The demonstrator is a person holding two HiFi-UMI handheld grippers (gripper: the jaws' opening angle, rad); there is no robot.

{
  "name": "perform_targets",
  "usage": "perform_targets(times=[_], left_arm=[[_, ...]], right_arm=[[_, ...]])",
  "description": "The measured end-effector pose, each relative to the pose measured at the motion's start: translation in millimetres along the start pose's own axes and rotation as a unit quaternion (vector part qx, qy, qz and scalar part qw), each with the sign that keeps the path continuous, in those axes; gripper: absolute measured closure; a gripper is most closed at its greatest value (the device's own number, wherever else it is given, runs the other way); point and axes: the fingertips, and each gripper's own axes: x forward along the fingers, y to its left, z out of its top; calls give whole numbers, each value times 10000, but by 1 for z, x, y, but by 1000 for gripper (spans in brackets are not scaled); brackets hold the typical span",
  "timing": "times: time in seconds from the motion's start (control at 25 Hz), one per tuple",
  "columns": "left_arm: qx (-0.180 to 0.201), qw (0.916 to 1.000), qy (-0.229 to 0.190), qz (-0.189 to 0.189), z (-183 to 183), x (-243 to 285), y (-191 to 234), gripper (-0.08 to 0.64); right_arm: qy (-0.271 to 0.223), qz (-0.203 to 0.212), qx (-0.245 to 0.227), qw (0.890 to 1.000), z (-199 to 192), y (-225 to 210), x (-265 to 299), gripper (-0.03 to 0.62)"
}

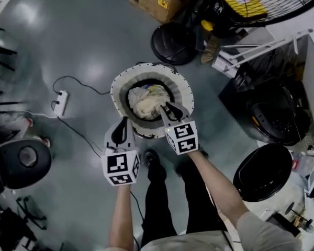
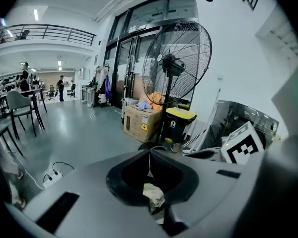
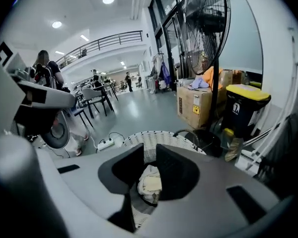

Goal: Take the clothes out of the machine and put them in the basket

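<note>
- A person stands over the white basket [image 1: 186, 90] at the centre of the head view. A heap of cream clothes [image 1: 146, 101] lies inside it, and the machine [image 1: 280, 116] gapes dark at the right edge, well apart.
- The right hand-held gripper [image 1: 168, 106] hangs just over the heap, jaws a narrow slit apart. Its own view shows basket weave through the slit and nothing pinched.
- The left hand-held gripper [image 1: 124, 122] sits at the basket's lower-left rim, jaws pressed together and empty.
- Likely stage: the drop-off into the basket. A trip to the machine is due if anything is left there, but the drum's contents cannot be made out.
- Risk: pulling away with the jaws this close to the pile could snag a fold and drag it over the rim.
- Risk: the left hand-held gripper, so near the rim, could nudge or tip the basket.
- Risk: the cable [image 1: 82, 135] and power strip [image 1: 61, 102] on the floor [image 1: 68, 35] at left could catch a foot.
</note>
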Motion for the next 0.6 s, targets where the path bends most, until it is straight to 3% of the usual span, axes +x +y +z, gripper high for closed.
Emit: perform_targets(times=[0.12,0.4,0.6], left_arm=[[-23,10000,45,-11,0,2,-9,538],[-129,9995,294,-52,5,-21,-33,538],[-177,9995,215,-146,46,-45,-49,538]], right_arm=[[-30,-165,-71,9998,10,-12,-27,569],[-172,-154,-111,9997,35,-20,-94,571],[-480,-197,1,9987,88,-17,-140,571]])
